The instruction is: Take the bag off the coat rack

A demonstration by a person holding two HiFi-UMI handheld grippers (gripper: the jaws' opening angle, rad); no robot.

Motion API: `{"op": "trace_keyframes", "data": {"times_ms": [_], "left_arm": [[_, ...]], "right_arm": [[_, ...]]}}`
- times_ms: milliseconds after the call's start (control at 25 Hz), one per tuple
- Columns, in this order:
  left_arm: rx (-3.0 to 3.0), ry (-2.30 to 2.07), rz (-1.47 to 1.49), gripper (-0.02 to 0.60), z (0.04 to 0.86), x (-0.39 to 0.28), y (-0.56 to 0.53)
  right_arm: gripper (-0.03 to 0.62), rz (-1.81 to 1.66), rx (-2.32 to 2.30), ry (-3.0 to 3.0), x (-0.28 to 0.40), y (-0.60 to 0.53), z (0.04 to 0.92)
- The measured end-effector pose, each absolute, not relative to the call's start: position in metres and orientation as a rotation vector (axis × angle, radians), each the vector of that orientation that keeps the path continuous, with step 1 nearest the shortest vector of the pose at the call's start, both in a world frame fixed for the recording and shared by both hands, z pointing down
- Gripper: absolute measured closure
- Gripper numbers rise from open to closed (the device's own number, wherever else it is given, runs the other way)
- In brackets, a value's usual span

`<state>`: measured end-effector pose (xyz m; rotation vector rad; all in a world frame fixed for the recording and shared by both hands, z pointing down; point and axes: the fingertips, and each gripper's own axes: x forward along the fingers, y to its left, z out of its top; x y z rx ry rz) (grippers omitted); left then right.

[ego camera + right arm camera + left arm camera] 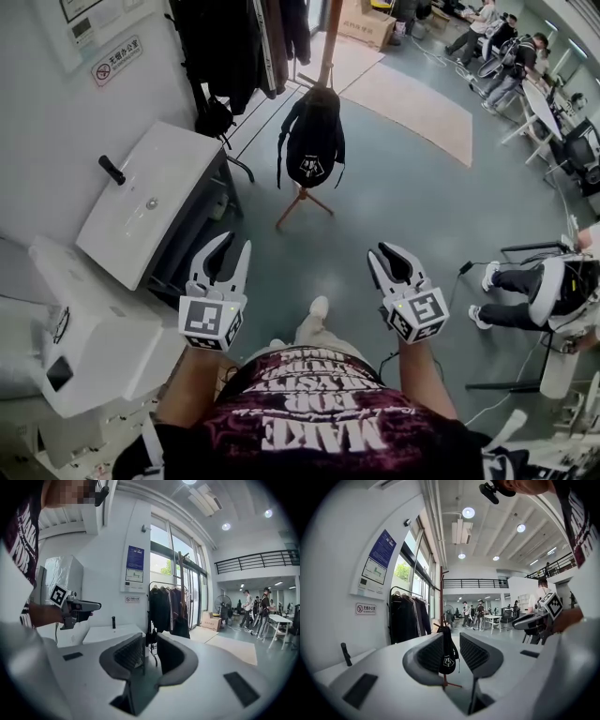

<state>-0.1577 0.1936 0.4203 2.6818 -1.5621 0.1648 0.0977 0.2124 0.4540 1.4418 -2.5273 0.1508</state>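
A black bag (314,141) with a white logo hangs on a wooden coat rack (326,52) that stands on the grey floor ahead of me. Both grippers are held low in front of my chest, well short of the bag. My left gripper (232,242) is open and empty. In the left gripper view the bag (449,656) shows far off, through the gap between the jaws of the left gripper (452,641). My right gripper (382,251) is open too, with nothing between its jaws. In the right gripper view it (150,641) points towards the rack (180,573).
A white cabinet (150,202) stands close on my left. Behind the coat rack is a rail of dark coats (234,47). A seated person (534,291) is at the right, more people (506,47) and tables at the far right, and a beige mat (412,103) lies beyond.
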Motion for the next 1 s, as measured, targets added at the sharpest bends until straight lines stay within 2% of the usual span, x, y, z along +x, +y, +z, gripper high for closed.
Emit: {"op": "trace_keyframes", "data": {"times_ms": [80, 1000], "left_arm": [[2.685, -1.561, 0.159, 0.476, 0.418, -0.151, 0.183], [2.662, -1.547, 0.188, 0.476, 0.422, -0.09, 0.064]], "right_arm": [[0.48, 0.153, 1.434, -2.531, 0.102, 0.199, 0.454], [0.479, 0.21, 1.342, -2.596, 0.143, 0.071, 0.467]]}}
